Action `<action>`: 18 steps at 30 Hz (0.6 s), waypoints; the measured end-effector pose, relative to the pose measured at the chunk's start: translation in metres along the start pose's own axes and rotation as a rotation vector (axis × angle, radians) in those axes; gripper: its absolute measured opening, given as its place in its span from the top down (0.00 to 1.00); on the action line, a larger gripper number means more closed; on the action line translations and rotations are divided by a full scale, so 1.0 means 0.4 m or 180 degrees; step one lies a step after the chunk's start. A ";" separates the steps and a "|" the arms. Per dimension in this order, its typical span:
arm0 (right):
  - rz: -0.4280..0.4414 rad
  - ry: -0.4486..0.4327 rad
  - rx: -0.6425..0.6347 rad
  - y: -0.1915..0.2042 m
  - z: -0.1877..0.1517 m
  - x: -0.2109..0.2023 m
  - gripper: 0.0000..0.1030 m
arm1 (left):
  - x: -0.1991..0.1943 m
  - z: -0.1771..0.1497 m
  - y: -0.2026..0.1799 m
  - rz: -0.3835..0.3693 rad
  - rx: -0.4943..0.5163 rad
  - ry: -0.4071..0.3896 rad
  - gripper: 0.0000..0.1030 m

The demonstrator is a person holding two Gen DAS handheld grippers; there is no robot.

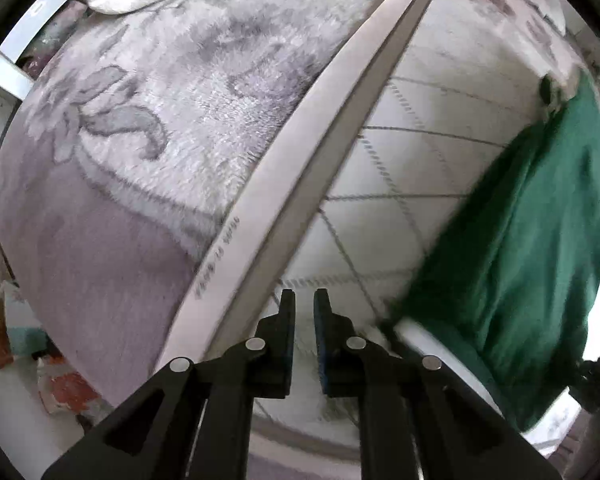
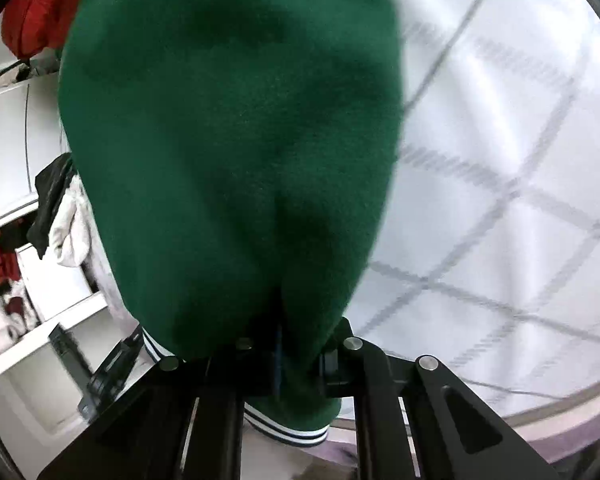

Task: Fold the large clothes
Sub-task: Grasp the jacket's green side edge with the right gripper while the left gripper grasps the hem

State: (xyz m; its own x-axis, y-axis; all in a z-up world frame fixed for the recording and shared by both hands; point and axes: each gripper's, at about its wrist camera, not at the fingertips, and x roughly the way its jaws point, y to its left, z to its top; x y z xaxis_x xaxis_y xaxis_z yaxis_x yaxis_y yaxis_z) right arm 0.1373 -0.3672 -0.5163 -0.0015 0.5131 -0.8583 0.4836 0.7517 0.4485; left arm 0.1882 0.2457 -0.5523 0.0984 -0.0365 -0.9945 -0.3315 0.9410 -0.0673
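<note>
Checked sheet (image 2: 520,160) w/ green garment (image 2: 228,140) in right gripper (image 2: 284,356).

Left wrist cam sits high, facing nearly straight down along its left gripper (image 1: 304,300) at the bed: checked white sheet (image 1: 420,168) in mid frame, purple floral blanket (image 1: 140,140) on the left. Right wrist cam tilts down at an angle, v. close; the green garment (image 2: 228,140) fills mid frame over the right gripper (image 2: 278,360). Both views share the sheet (image 2: 500,160) and garment (image 1: 532,232), at right edge in left cam.
</note>
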 end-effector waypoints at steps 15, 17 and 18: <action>-0.0208 0.0121 0.0248 -0.308 -0.037 -0.210 0.40 | 0.035 -0.153 -0.417 -0.0970 0.0743 0.0624 0.47; -0.0287 0.0311 0.0167 -0.313 -0.073 -0.147 0.47 | 0.090 -0.159 -0.464 -0.0702 0.0947 0.0642 0.46; -0.0421 0.0336 0.0129 -0.311 -0.082 -0.118 0.61 | 0.131 -0.164 -0.471 -0.0526 0.1022 0.0657 0.41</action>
State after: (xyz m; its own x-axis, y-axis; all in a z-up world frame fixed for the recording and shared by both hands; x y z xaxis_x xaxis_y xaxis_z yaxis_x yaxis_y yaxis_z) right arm 0.0483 -0.4714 -0.5234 -0.1583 0.4531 -0.8773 0.5080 0.7993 0.3211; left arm 0.1943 0.0445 -0.5968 -0.0754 -0.2318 -0.9698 -0.0144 0.9728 -0.2313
